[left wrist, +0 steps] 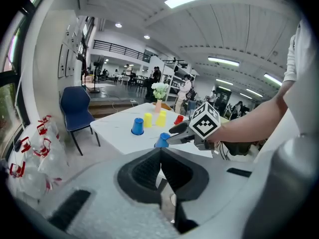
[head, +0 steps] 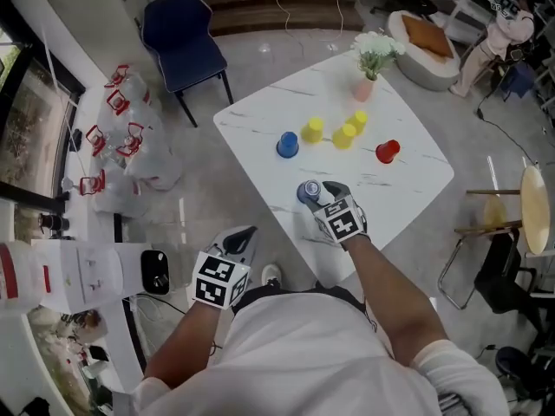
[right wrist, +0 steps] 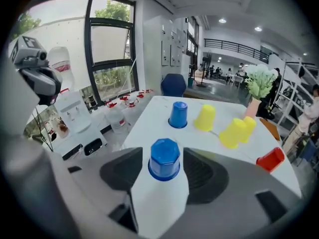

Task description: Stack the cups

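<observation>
At the near edge of the white table (head: 395, 185), the right gripper (head: 317, 196) has its jaws spread wide around an upside-down blue cup (head: 305, 191). The pads are not pressing on it, and the cup stands on the tabletop by itself. The left gripper (head: 242, 236) has its jaws closed together on nothing and is held off the table, over the floor and close to the person's body. Progress is judged barely begun, since no cup sits on another as far as I can see. Further back stand a second blue cup (head: 287, 145), three yellow cups (head: 344, 136) and a red cup (head: 388, 151). Two of the yellow cups are just beside each other, touching or not I cannot tell, and the red cup looks tipped on its side. All six cups are left to stack, and the near blue one is probably the first to be moved. The head view alone gives the full layout, with the left gripper clear of the table, a dark blue chair (head: 182, 33) and a vase of flowers (head: 371, 63) at the far corner. The right gripper view alone shows the strip of tabletop on each side of the near cup, which confirms the loose fit. The left gripper view alone shows the right gripper from the side, tips at that cup, and its own jaws meeting in a line.
</observation>
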The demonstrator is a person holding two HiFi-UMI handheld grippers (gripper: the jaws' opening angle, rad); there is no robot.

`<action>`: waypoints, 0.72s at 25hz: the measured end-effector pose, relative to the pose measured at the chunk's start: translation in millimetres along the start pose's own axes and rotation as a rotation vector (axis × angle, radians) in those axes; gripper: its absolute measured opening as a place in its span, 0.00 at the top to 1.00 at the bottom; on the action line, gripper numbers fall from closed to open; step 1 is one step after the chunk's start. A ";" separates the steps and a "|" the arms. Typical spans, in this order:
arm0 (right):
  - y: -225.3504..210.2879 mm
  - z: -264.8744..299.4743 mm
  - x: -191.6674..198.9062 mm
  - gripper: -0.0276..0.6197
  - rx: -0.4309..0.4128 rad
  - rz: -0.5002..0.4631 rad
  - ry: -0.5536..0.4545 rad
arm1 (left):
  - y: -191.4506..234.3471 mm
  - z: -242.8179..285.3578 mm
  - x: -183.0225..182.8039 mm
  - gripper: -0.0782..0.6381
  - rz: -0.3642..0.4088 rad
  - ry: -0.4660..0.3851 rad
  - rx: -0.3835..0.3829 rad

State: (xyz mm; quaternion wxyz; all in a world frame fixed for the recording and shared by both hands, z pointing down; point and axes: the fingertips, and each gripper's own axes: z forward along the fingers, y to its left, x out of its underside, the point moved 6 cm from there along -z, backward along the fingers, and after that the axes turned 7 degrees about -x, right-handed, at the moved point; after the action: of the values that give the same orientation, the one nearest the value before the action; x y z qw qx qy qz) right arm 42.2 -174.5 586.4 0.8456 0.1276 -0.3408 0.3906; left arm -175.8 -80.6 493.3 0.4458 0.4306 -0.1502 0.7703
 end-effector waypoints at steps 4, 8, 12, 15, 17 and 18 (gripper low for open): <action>-1.2 13.8 -3.7 0.56 -0.038 -0.074 0.015 | -1.5 -1.2 6.3 0.88 -0.047 0.013 -0.050; -5.8 16.0 -5.8 0.62 -0.045 -0.109 0.028 | -4.8 0.6 7.4 0.88 -0.064 0.028 -0.076; -1.0 12.5 -8.0 0.63 -0.079 -0.124 -0.008 | -9.5 3.3 5.4 0.88 -0.069 0.033 -0.092; 11.6 9.4 -11.8 0.63 -0.112 -0.150 -0.019 | -14.5 6.4 4.4 0.88 -0.073 0.036 -0.094; 20.4 9.8 -11.2 0.63 -0.128 -0.176 -0.006 | -18.0 8.0 4.4 0.88 -0.073 0.037 -0.095; 23.4 10.7 -9.4 0.63 -0.131 -0.191 0.003 | -19.8 8.7 4.5 0.88 -0.073 0.038 -0.095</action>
State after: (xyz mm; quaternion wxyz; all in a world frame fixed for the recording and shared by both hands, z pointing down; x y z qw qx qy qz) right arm 15.2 -169.6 586.8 0.8859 0.1034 -0.3507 0.2854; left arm -156.1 -72.5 499.0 0.4962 0.3995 -0.1626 0.7535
